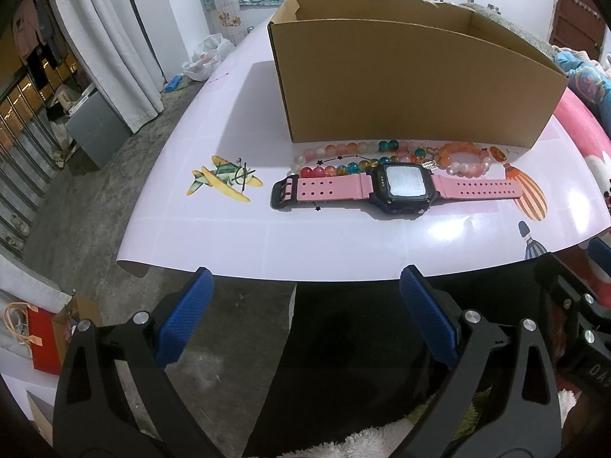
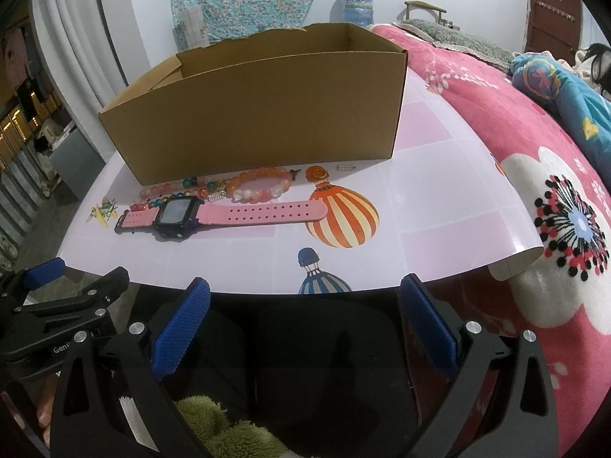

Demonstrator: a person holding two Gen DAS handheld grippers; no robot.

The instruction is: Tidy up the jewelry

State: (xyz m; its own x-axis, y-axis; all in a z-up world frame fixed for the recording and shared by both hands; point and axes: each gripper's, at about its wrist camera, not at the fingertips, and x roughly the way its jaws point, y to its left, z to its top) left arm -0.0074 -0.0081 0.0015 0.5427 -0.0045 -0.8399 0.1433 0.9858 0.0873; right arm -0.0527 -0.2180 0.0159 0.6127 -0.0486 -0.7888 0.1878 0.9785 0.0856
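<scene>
Your watch (image 1: 397,189) lay flat on the mat (image 1: 236,236) in front of the box (image 1: 412,87): one watch, with a pink perforated strap stretched straight, a dark square case with a pale screen, and a black buckle at its left end. Between it and the box wall lay two bead pieces. The long strand (image 1: 343,160) had round pink, orange, red, teal and yellow beads and touched the watch case. The bracelet (image 1: 464,158), a closed ring of orange and milky pink beads, lay just right of it. An amber charm (image 2: 317,173) sat beside the bracelet, and one small silver clasp (image 2: 345,167) lay near the box's right corner. You held your left gripper (image 1: 305,320) and right gripper (image 2: 305,320) below the mat's near edge, both jaws wide apart and holding nothing.
</scene>
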